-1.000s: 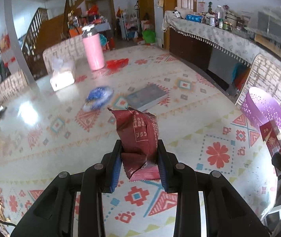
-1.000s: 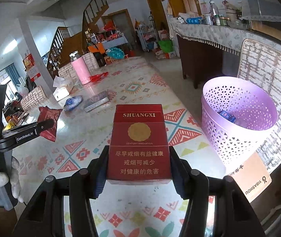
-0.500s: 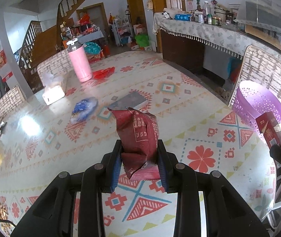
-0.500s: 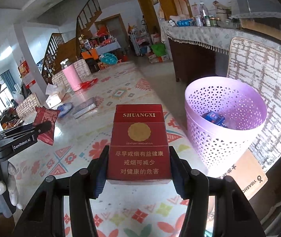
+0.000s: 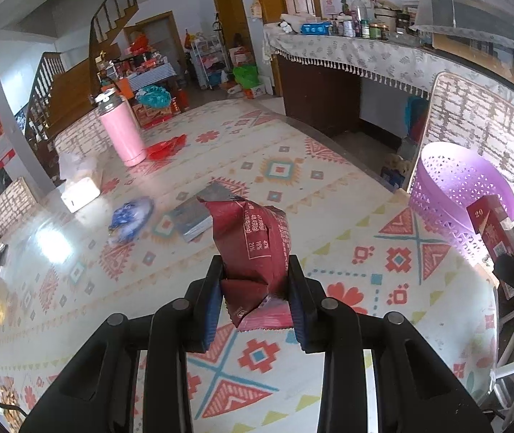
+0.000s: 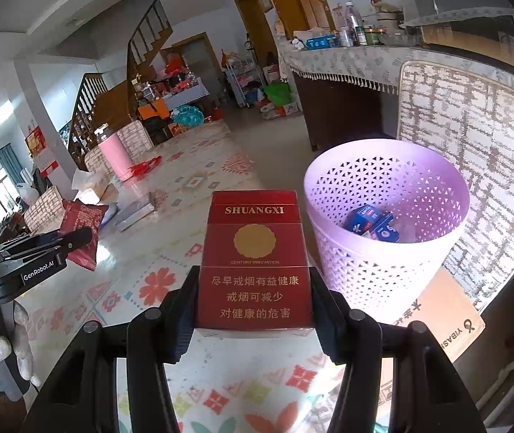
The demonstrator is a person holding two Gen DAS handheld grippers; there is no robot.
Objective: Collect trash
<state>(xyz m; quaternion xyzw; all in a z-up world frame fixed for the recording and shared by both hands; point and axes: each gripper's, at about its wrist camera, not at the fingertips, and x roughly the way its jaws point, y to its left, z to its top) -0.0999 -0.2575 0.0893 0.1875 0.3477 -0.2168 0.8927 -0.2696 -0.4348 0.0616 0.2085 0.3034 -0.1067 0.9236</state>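
Observation:
My left gripper (image 5: 255,301) is shut on a crumpled dark red snack wrapper (image 5: 251,241), held upright above the patterned tablecloth. My right gripper (image 6: 255,321) is shut on a red cigarette pack (image 6: 255,263) marked SHUANGXI, held just left of a purple perforated trash basket (image 6: 394,263). The basket holds blue packets (image 6: 368,222). In the left wrist view the basket (image 5: 448,195) stands at the right, with the cigarette pack (image 5: 491,223) in front of its rim. The left gripper with the wrapper (image 6: 80,231) shows at the left of the right wrist view.
On the table lie a grey book (image 5: 199,213), a blue wrapper (image 5: 130,214), a white tissue box (image 5: 80,187), a red wrapper (image 5: 166,146) and a pink flask (image 5: 121,131). A woven chair back (image 6: 473,126) stands behind the basket. A cardboard piece (image 6: 444,314) lies under the basket.
Both grippers have moved toward the basket with their loads; the basket looms larger and nearer in both views. The grips have not changed.

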